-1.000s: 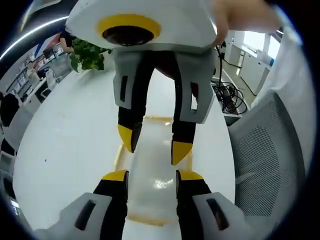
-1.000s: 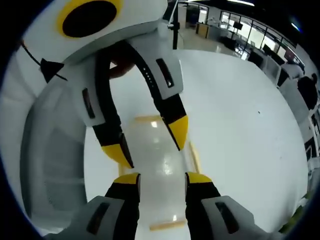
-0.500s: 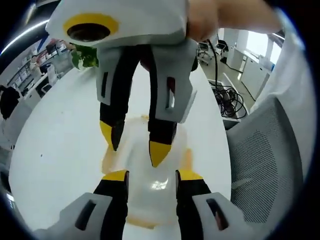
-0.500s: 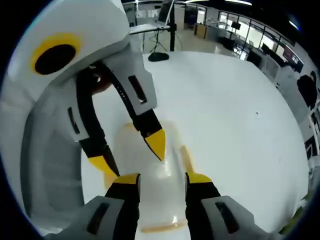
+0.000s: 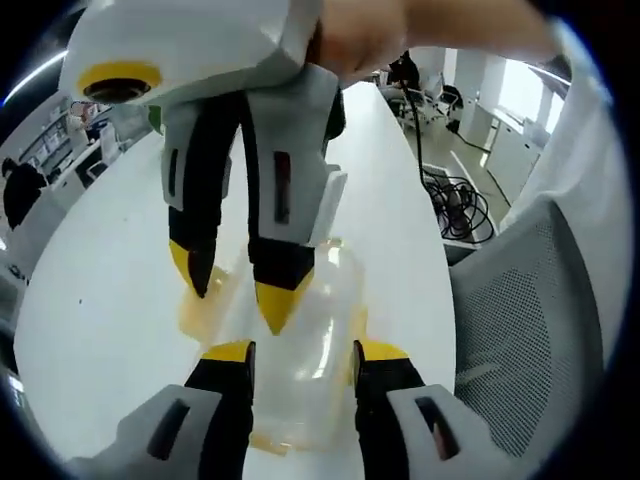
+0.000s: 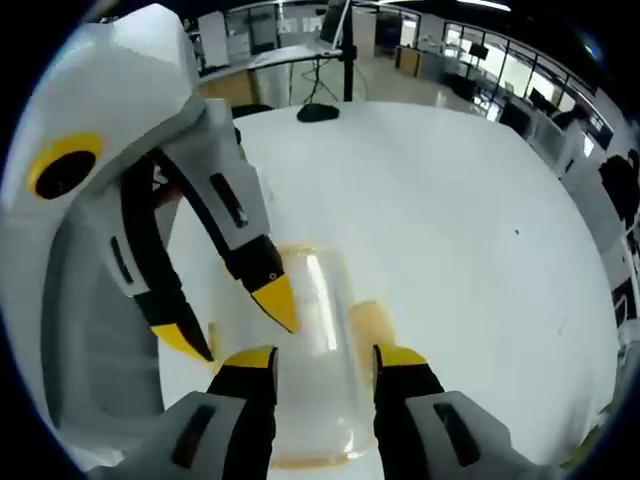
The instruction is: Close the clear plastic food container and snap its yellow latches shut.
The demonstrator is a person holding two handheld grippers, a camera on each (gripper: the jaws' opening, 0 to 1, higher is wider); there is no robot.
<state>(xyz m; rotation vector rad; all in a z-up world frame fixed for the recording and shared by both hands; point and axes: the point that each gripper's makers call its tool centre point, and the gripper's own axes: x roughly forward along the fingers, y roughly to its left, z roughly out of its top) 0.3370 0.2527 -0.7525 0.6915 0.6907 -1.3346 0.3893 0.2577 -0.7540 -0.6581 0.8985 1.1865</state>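
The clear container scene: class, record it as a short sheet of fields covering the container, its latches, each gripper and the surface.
Container: clear plastic food container, between both grippers
Latches: yellow latches at its edges; whether snapped cannot be told
Left gripper: jaws open, over the container
Right gripper: jaws open, over the container from the opposite side
Surface: white table
Nearby: grey mesh chair

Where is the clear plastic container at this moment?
The clear container lies on the white table, between the left gripper and right gripper, whose tips face each other over it.
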